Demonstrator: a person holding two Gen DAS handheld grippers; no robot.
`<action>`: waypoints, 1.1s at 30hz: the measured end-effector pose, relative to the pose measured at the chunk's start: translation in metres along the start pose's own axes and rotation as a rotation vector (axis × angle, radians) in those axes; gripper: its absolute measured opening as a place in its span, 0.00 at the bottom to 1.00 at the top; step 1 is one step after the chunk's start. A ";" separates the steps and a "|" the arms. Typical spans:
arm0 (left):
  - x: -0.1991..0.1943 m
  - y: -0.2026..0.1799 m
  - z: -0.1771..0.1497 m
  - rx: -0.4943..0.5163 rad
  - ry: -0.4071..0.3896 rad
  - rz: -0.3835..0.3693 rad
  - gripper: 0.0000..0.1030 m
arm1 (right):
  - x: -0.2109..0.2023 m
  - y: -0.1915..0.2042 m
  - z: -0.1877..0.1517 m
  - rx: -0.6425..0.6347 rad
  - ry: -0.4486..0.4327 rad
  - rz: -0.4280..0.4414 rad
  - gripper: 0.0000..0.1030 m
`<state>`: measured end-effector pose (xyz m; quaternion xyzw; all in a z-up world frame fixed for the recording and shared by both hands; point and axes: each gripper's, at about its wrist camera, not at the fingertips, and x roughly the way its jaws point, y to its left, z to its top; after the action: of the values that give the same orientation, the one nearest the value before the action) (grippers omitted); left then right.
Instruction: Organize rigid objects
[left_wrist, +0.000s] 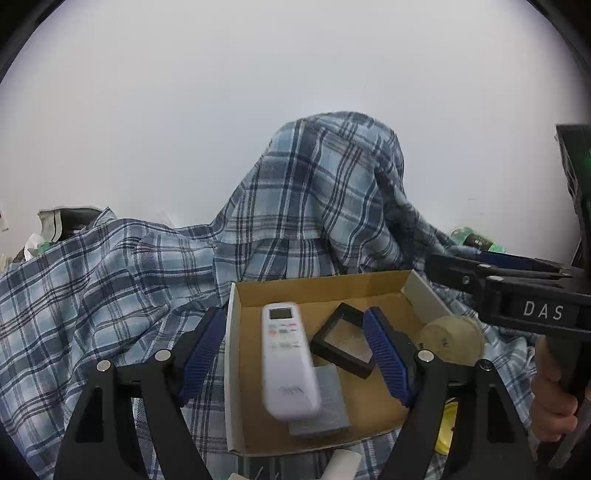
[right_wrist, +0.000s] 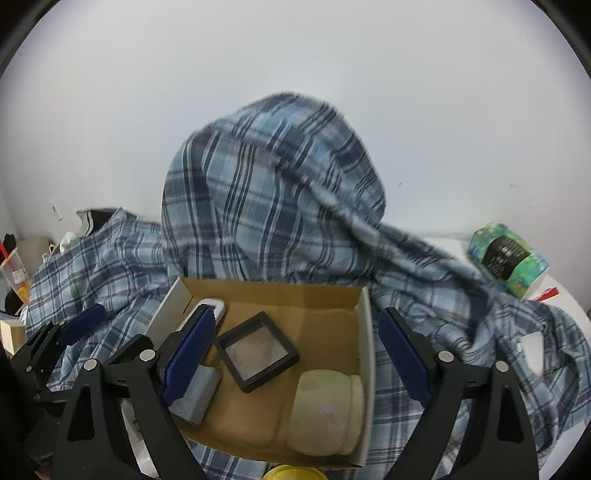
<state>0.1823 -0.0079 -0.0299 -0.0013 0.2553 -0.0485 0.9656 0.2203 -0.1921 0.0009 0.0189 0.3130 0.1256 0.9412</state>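
Note:
An open cardboard box rests on a plaid cloth. In it lie a white remote, a black square frame, a grey block partly under the remote, and a cream jar on its side at the right wall. My left gripper is open over the box, its blue pads on either side of the remote without touching it. My right gripper is open above the box, over the frame and jar. Its left finger hides most of the remote and part of the block.
A blue plaid shirt is draped over a tall heap behind the box and spreads across the surface. A yellow lid lies in front of the box. A green patterned roll sits at the far right and a cup at the far left. A hand grips the right tool's handle.

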 end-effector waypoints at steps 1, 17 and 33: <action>-0.002 0.001 0.002 -0.007 -0.002 -0.005 0.76 | -0.004 0.000 0.001 -0.003 -0.010 -0.004 0.87; -0.124 0.003 0.033 -0.023 -0.216 -0.003 0.78 | -0.104 0.000 -0.001 -0.024 -0.162 -0.017 0.87; -0.176 -0.020 -0.038 0.036 -0.254 -0.007 0.92 | -0.158 -0.009 -0.090 -0.040 -0.167 -0.045 0.88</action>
<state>0.0093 -0.0104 0.0244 0.0090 0.1302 -0.0560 0.9899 0.0468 -0.2436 0.0194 0.0036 0.2311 0.1087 0.9668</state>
